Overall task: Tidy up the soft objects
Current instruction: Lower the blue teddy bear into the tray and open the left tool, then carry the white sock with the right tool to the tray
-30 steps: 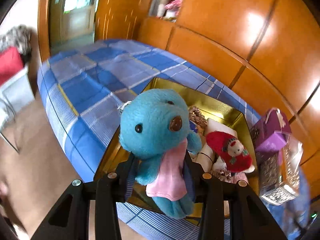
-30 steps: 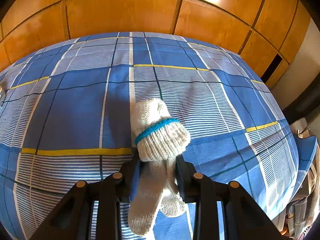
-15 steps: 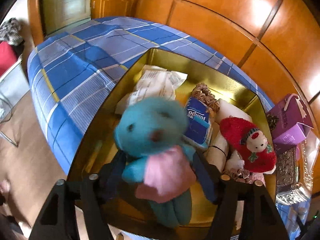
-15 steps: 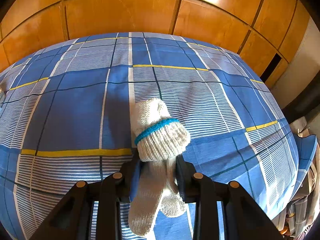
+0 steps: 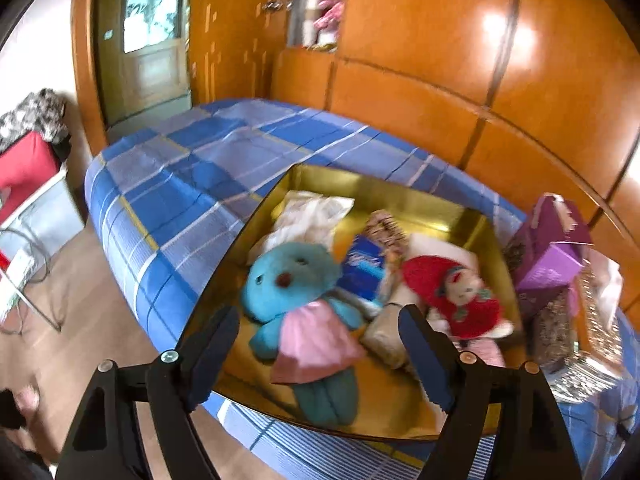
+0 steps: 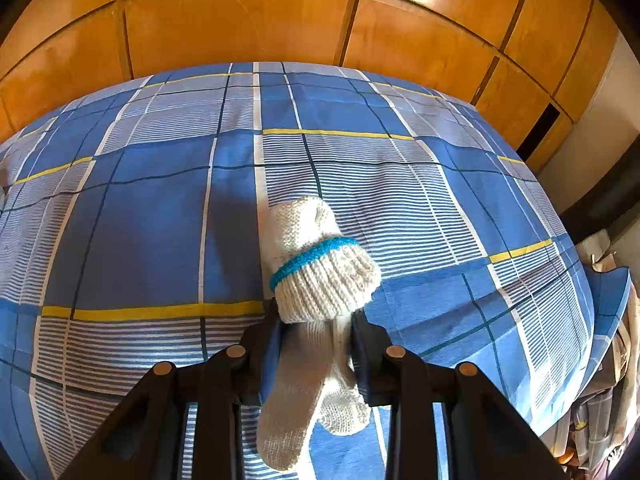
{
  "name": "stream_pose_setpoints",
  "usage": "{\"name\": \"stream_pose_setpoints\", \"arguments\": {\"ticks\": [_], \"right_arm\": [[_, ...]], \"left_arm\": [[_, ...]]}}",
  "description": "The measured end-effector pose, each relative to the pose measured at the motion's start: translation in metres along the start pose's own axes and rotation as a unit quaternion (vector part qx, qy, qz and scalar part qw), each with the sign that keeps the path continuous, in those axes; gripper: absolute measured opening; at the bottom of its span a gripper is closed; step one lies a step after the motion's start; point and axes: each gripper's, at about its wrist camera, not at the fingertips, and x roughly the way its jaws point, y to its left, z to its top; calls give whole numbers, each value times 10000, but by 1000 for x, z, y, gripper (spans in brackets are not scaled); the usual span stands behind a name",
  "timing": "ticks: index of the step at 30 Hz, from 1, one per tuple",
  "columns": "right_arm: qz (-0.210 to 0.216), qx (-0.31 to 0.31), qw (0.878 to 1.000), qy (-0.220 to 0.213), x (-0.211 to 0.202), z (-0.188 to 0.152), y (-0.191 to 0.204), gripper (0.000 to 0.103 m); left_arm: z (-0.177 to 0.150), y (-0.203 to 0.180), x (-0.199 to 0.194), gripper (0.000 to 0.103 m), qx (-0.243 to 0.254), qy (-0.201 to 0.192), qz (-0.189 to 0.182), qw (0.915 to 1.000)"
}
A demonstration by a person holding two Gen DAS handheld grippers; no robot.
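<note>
Blue plush bear in a pink dress (image 5: 298,308), gripped and upright a second ago, now dropped on its back inside the shallow gold box (image 5: 404,196) on the blue plaid bed (image 5: 188,184), beside a red-clad doll (image 5: 460,296). Lying between and beyond the tips of the left tool (image 5: 320,356), untouched, jaws wide and opening. Cream knitted gloves with a teal band (image 6: 316,288) unchanged, clamped in the right tool (image 6: 316,344) above the bed.
</note>
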Motion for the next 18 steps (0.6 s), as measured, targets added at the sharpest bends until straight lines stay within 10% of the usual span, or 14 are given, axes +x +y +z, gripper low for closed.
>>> {"name": "stream_pose_setpoints", "arguments": {"ticks": [18], "right_arm": [[794,-492,9956,-80,-13,58,75,29]], "left_arm": [[-2,-40,-21,86,463,-78,-431,9980]]}}
